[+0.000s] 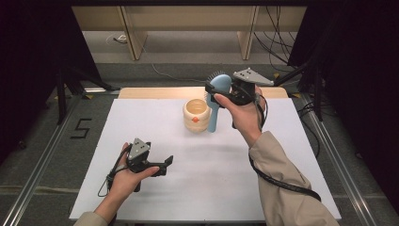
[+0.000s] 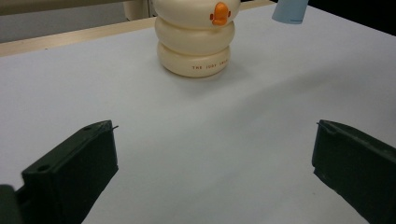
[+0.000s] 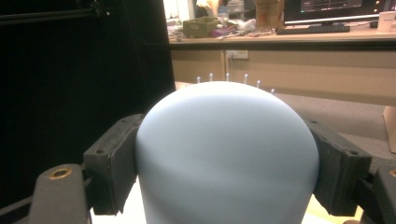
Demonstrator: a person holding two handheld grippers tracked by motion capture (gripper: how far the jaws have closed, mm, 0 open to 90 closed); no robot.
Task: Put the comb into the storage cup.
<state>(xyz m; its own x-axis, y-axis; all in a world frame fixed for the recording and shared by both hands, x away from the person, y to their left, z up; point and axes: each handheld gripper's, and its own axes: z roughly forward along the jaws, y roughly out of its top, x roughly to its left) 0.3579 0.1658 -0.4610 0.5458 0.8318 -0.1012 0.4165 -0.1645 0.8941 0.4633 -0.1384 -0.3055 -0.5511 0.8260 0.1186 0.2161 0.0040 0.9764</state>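
I count one blue hairbrush (image 1: 216, 101) and one cream ringed cup (image 1: 196, 114) with an orange beak, both just above the centre of the high view on the white table (image 1: 141, 117). My right tongs (image 1: 221, 89) are clamped on the head of the brush, which hangs upright, just right of the cup. My left tongs (image 1: 165, 164), at lower left, stand wide apart and hold nothing.

High view: overhead, facing forward-down. Left gripper view: low, near table (image 2: 196, 154), shares cream holder (image 1: 196, 114). Right gripper view: level, close on blue brush (image 3: 229, 158).
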